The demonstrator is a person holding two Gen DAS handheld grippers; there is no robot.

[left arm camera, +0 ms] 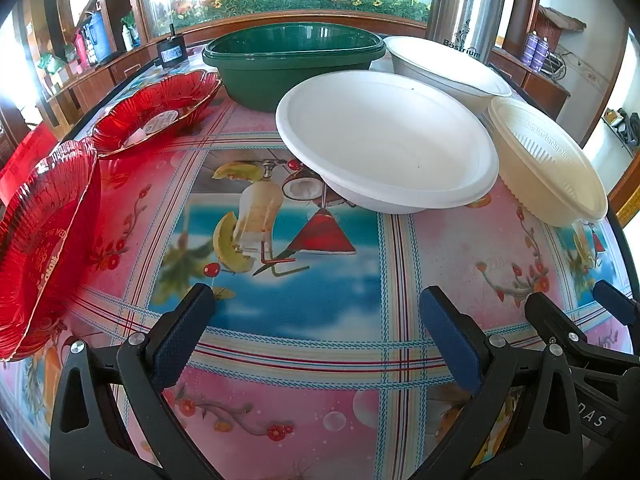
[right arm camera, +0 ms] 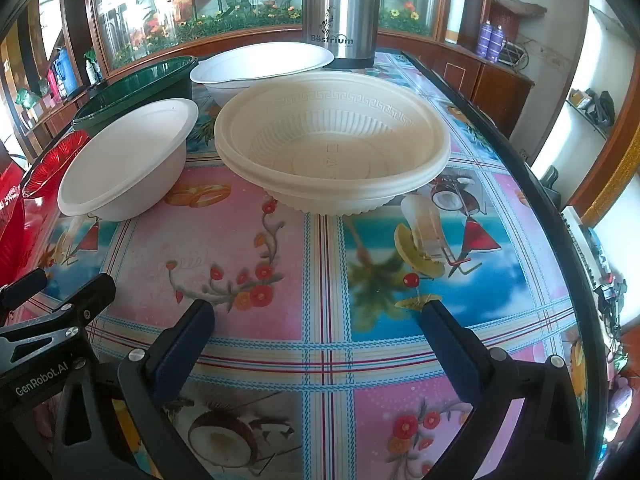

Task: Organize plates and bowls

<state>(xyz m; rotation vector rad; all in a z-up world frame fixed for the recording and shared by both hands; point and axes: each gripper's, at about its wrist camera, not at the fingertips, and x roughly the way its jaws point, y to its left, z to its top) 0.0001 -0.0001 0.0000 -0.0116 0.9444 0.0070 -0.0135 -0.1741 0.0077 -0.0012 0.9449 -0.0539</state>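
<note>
On the patterned table, the left wrist view shows two red glass plates, one near left (left arm camera: 44, 240) and one further back (left arm camera: 156, 112), a green bowl (left arm camera: 292, 64), a white bowl (left arm camera: 388, 140), a second white bowl (left arm camera: 444, 68) behind it, and a cream ribbed bowl (left arm camera: 548, 160). My left gripper (left arm camera: 316, 328) hangs open over bare tablecloth, short of the white bowl. In the right wrist view the cream bowl (right arm camera: 332, 144) lies ahead of my open right gripper (right arm camera: 316, 336); the white bowl (right arm camera: 128, 160), rear white bowl (right arm camera: 260, 68) and green bowl (right arm camera: 136, 92) stand left and behind.
A steel thermos (right arm camera: 340, 12) stands at the back of the table (right arm camera: 320, 280). A wood-framed glass cabinet with flowers runs behind it. The table's dark right edge (right arm camera: 552, 216) curves close by, with shelves and clutter beyond. The other gripper's fingers (left arm camera: 560, 320) show at lower right.
</note>
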